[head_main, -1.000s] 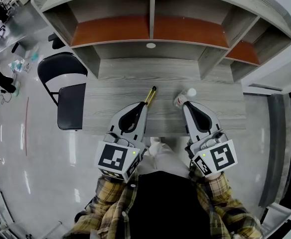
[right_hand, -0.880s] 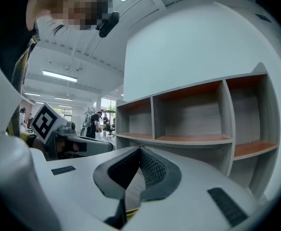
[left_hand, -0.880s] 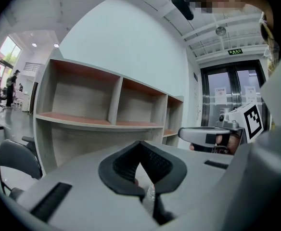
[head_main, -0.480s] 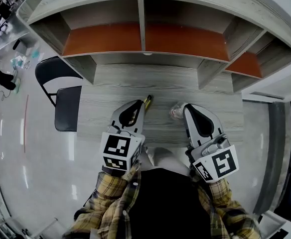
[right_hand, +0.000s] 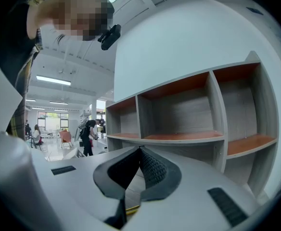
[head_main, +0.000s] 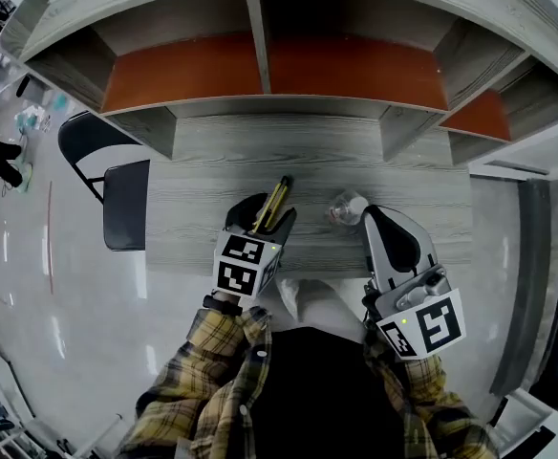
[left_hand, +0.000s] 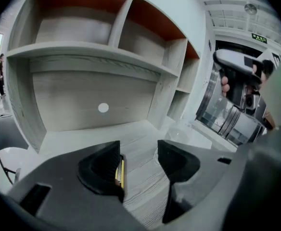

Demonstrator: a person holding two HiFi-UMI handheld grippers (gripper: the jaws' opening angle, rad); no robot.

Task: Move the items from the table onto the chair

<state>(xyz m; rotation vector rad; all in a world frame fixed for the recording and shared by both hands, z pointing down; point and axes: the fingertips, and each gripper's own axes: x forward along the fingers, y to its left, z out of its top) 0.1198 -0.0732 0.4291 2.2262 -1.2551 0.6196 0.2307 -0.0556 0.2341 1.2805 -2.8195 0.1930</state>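
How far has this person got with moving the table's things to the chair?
Nothing looks done: the chair seat is bare, and the yellow stick and the clear plastic piece lie on the table. In hand: the jaws of the left gripper have just been opening, with the stick's near end between them, ungripped. The right gripper is shut, empty. Both moves remain.

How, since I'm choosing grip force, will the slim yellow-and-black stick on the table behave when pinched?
Probably stiff: the yellow-and-black stick lies straight on the table. Likely light, being so slim. It may twist or slip if pinched off-centre, since it is narrow and long.
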